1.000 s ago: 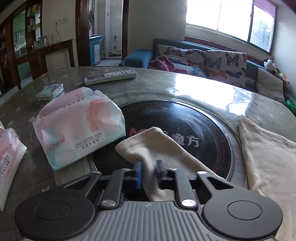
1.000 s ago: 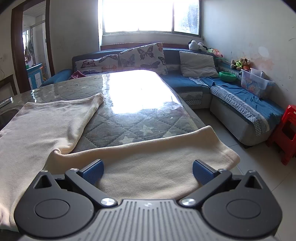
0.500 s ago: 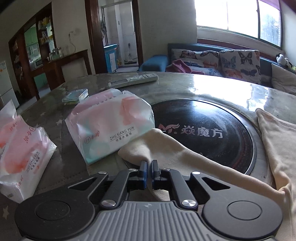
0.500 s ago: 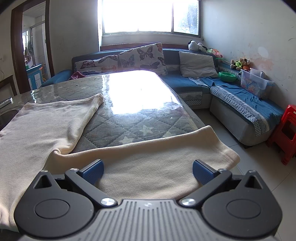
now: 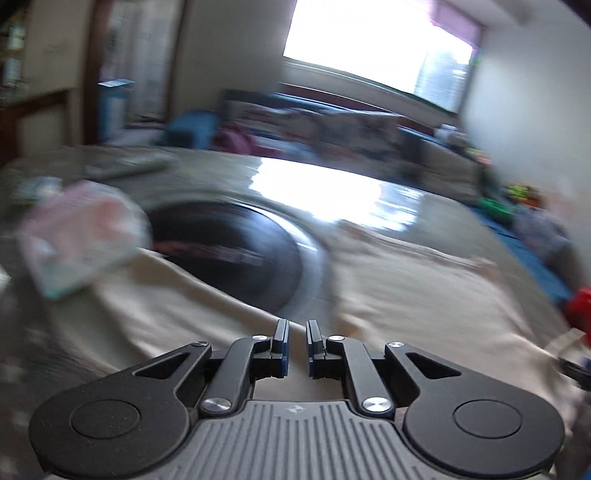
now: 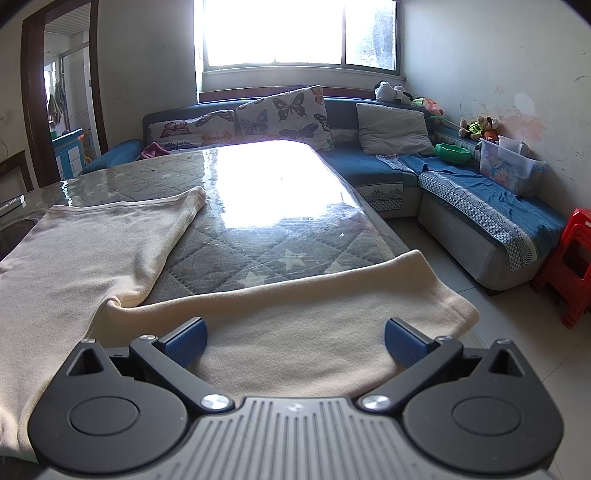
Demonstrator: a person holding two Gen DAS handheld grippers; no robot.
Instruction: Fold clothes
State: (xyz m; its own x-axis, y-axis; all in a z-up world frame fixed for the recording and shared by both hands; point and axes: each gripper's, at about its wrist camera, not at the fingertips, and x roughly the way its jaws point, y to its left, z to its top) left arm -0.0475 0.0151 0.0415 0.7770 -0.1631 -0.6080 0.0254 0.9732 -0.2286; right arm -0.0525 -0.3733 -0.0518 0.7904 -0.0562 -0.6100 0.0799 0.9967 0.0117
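Swinging away from the tissue pack [image 5: 79, 236], the left gripper [image 5: 296, 345] now sits above cream garment [image 5: 424, 295]; its view is smeared. Its jaws are opening, a narrow gap showing, nothing visibly between them. Right gripper [image 6: 295, 341] has not moved: fingers [image 6: 186, 339] spread wide over the garment's sleeve [image 6: 314, 325], near the table [image 6: 280, 221] edge.

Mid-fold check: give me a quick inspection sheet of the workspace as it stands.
Surface: quilted star-pattern table under glossy clear cover; black round inset.
Job's things: cream garment spread out, one end over the table edge.
Clutter: pink tissue pack, blurred.
Grippers: left gripper narrow gap, opening, cloth between its jaws; right gripper wide open above the cloth.
Cables: nothing seen.
Surroundings: blue sofa, butterfly cushions, red stool, bright window.
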